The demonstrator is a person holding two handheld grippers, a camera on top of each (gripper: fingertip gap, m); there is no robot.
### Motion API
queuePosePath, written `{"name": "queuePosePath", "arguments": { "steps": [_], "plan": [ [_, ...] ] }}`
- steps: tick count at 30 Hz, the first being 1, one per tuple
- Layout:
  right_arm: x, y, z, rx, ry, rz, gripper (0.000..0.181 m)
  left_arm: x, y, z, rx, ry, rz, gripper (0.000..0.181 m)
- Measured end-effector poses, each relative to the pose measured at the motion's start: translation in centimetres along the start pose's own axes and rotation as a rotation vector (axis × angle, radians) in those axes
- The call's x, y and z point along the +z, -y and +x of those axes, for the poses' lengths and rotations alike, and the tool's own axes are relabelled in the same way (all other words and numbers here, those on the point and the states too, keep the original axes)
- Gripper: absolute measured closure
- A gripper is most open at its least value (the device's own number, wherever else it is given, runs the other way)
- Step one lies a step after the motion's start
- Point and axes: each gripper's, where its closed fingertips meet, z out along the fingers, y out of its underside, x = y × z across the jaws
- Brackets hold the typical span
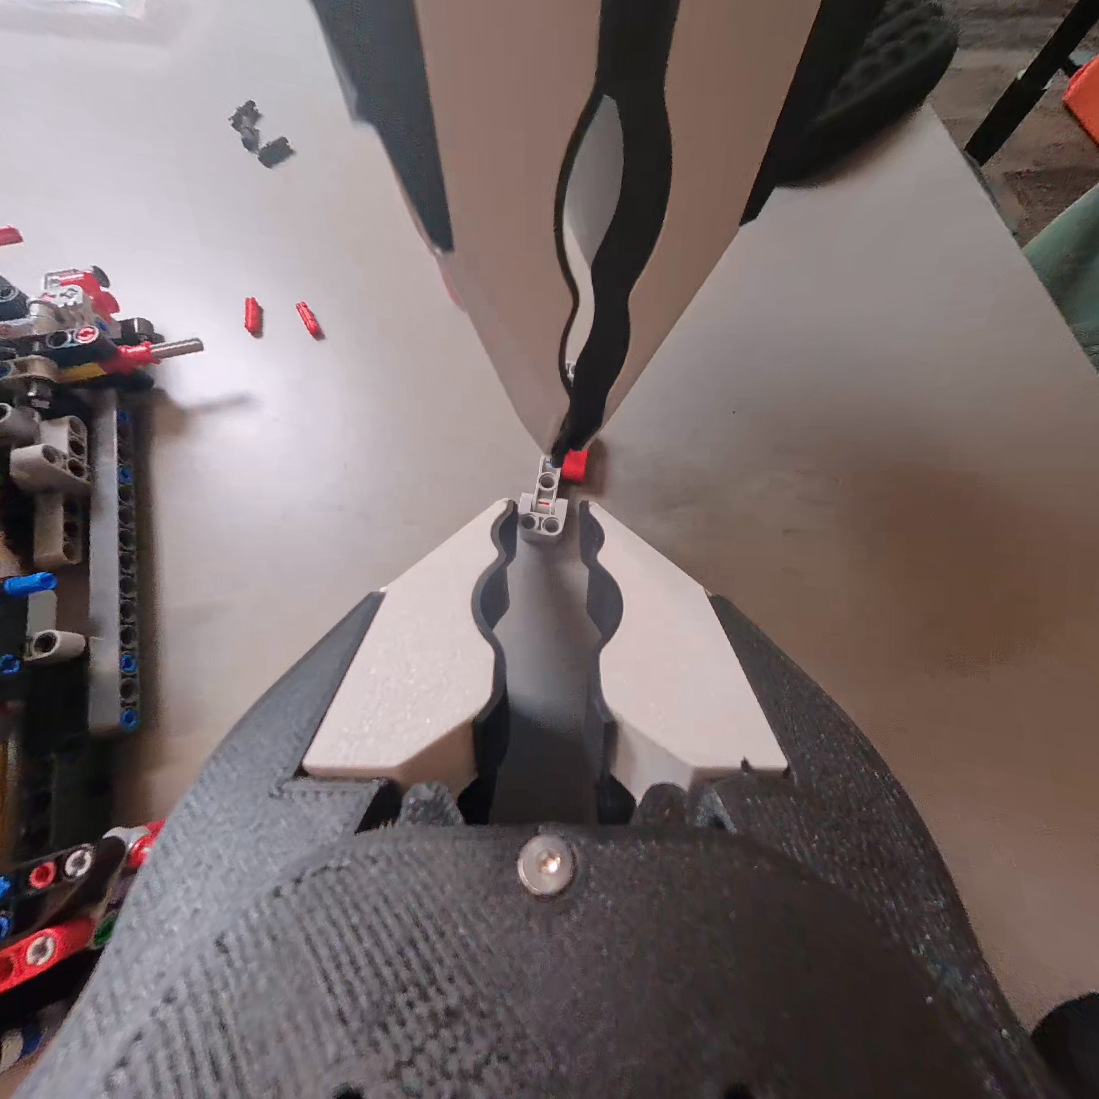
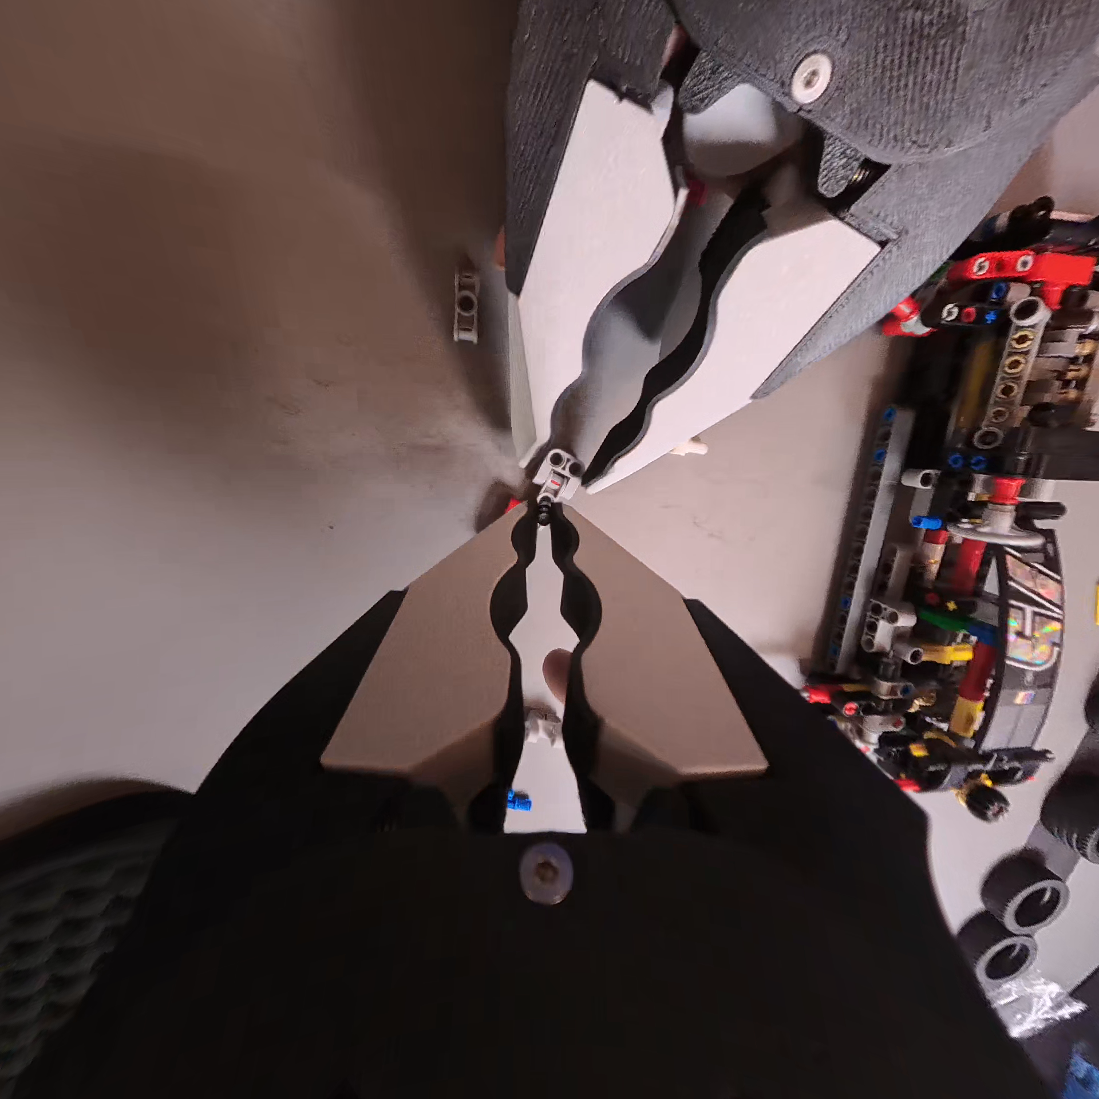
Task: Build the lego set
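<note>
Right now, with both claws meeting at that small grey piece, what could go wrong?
1. The left claw pinches only the end of the grey connector, so a push from the right claw could twist it or pop it out.
2. The right claw holds a tiny black pin by its tip; slightly off-axis, it may jam or slip instead of seating.
3. A dropped piece could land among the loose red pins on the table and get confused with them.

Soft light is falling on the pale table (image 1: 832, 476), and big brown shadows are lying across it. The right gripper (image 2: 544, 514) is looking very dark near its camera. Edges are bending like a fishbowl, and the car model (image 2: 981, 535) is looking smeared.
</note>
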Motion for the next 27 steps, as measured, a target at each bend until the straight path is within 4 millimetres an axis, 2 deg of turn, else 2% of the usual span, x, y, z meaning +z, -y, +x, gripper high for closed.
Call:
{"name": "queuePosePath", "arguments": {
  "steps": [1,8,27],
  "plan": [
    [0.2,0.0,0.0,0.003,0.013,-0.009,0.179,0.1,-0.1,0.0,0.002,-0.003,-0.007,0.163],
    [1.1,-0.6,-0.4,0.02,0.05,-0.037,0.179,0.5,-0.4,0.0,0.016,-0.005,-0.036,0.167],
    [1.2,-0.7,-0.1,0.011,0.056,-0.07,0.179,0.6,-0.4,0.1,0.014,-0.012,-0.037,0.167]
  ]
}}
